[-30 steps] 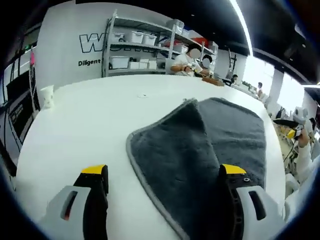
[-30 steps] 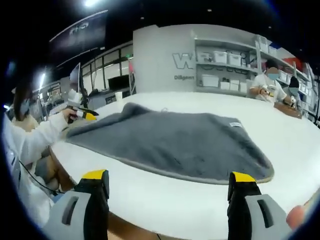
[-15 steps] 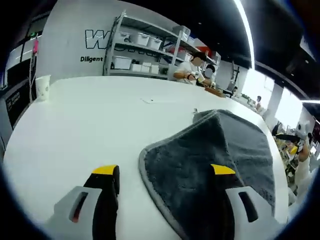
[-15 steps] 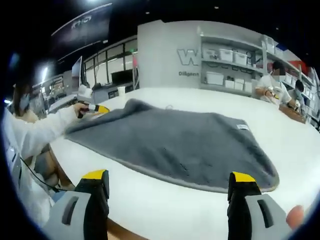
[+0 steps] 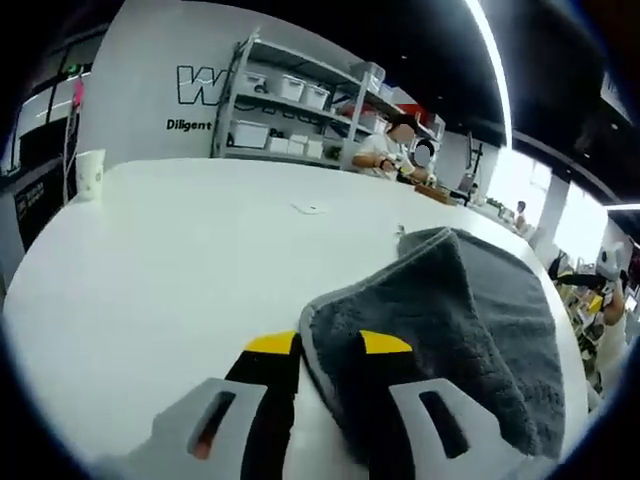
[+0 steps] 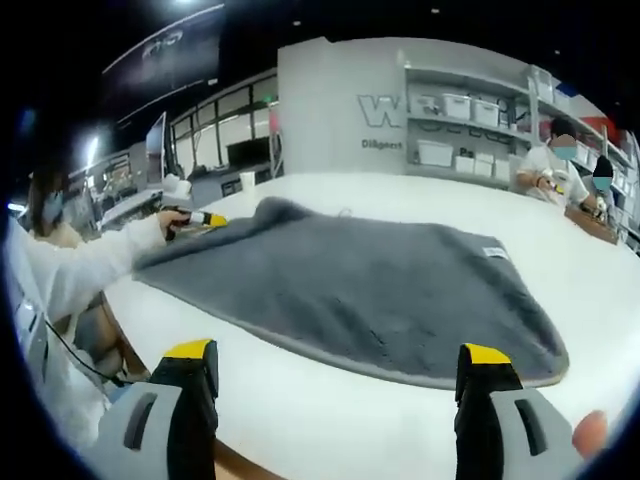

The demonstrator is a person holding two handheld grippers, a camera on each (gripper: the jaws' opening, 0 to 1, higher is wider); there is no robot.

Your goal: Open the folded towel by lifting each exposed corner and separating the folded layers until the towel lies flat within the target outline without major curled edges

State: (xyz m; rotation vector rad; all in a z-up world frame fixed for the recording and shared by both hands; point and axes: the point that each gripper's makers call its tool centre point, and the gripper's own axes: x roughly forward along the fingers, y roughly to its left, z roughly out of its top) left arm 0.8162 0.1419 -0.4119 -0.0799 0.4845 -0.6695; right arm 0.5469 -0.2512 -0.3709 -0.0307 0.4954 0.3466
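Observation:
A dark grey towel point(image 5: 470, 310) with a lighter hem lies on the round white table point(image 5: 170, 260), its near corner bunched and raised. My left gripper point(image 5: 327, 345) is shut on that corner, which is pinched between the yellow-tipped jaws. In the right gripper view the towel point(image 6: 380, 285) spreads wide, and the left gripper point(image 6: 205, 218) holds its far left corner in a person's hand. My right gripper point(image 6: 338, 352) stands open at the table's near edge, short of the towel's hem. The right gripper point(image 5: 588, 282) also peeks in past the towel's far side.
A paper cup point(image 5: 90, 172) stands at the table's far left edge, and a small white scrap point(image 5: 308, 209) lies mid-table. Shelves with white bins point(image 5: 290, 110) line the back wall. People sit at a far table point(image 5: 385, 150). A white label point(image 6: 494, 252) sits on the towel.
My left gripper moved in and its jaws closed on the towel's near corner, bunching it upward. The right gripper stays open, with barely any shift.

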